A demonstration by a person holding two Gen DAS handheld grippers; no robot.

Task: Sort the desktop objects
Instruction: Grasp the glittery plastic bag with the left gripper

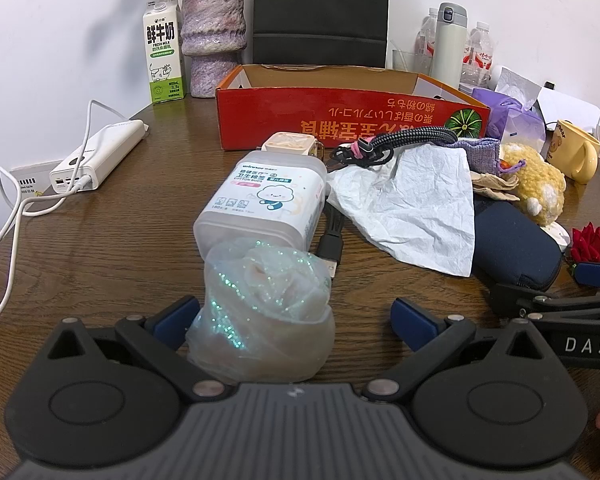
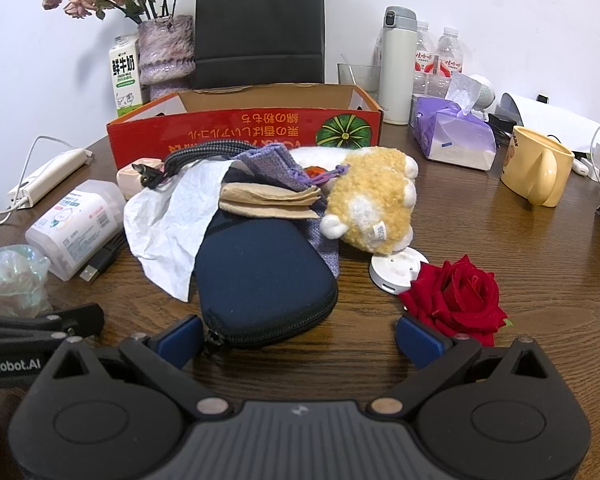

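Observation:
A translucent glittery pouch [image 1: 262,312] lies between the spread fingers of my open left gripper [image 1: 296,320], against the left pad. Behind it lies a cotton-bud box [image 1: 266,200]. My open right gripper [image 2: 298,340] faces a navy zip case [image 2: 260,276], whose near end reaches between the fingers. A red rose [image 2: 456,300] lies by its right finger. A pile holds crumpled white paper [image 2: 168,220], a purple knit pouch [image 2: 272,168], a yellow plush toy [image 2: 374,200], a braided cable [image 2: 204,152] and a white round disc [image 2: 398,274]. The open red cardboard box [image 2: 228,132] stands behind.
A white power bank [image 1: 100,154] with cables lies left. Milk carton [image 1: 164,52], vase [image 1: 214,40] and black bag [image 2: 260,24] stand at the back. Thermos [image 2: 398,64], water bottles [image 2: 448,56], tissue pack [image 2: 454,136] and yellow mug [image 2: 536,168] stand right.

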